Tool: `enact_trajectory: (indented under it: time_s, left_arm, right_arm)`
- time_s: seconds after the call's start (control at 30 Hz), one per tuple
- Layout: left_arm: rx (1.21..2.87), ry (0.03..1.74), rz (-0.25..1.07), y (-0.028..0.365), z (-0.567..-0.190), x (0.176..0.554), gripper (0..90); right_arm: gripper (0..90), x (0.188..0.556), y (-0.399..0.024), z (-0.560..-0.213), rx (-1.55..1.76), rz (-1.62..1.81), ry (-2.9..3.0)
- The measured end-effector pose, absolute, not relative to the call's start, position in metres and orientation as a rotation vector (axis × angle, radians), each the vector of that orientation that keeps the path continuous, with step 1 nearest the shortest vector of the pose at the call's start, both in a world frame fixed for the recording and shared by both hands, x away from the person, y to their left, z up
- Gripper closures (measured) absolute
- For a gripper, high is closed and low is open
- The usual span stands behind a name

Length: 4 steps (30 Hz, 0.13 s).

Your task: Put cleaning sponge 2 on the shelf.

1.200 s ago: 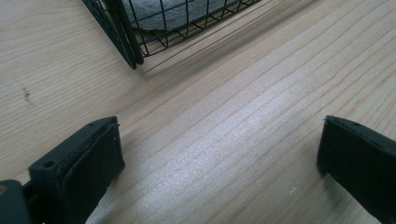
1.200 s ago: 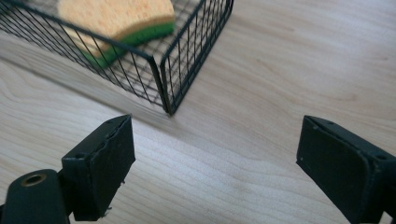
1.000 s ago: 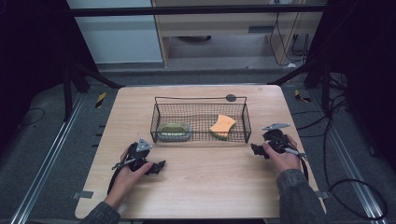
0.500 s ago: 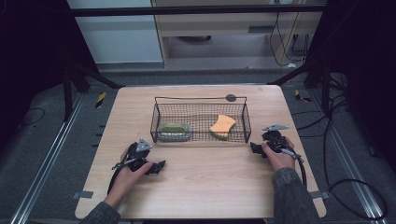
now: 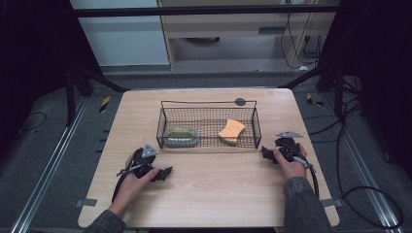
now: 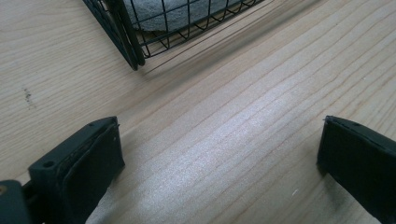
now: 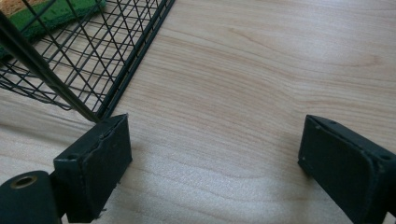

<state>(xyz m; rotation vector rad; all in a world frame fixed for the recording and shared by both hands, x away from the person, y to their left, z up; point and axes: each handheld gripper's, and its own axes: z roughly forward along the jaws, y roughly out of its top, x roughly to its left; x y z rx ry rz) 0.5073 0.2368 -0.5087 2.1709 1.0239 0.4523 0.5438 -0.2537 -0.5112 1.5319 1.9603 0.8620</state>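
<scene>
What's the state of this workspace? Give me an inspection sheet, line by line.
Surface: wooden table, bare in front of the basket.
Job's things: wire basket at centre; grey-green sponge in its left end, orange sponge at its right end, propped up.
Clutter: dark disc behind the basket.
Grippers: left tool and right tool both open, low over the table, holding nothing.
Cables: one trails from each tool; more lie on the floor at right.
Surroundings: dark frame posts, grey floor, cabinet behind the table.
</scene>
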Motion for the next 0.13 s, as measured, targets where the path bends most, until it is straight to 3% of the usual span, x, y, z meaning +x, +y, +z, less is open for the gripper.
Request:
enact_trajectory:
  time_s: [0.13]
  left_arm:
    - [2.172, 1.023, 0.453, 0.2369, -0.5087, 0.5075, 0.0]
  right_arm:
    - [6.7, 0.5414, -0.2460, -0.5113, 1.563, 0.847, 1.940]
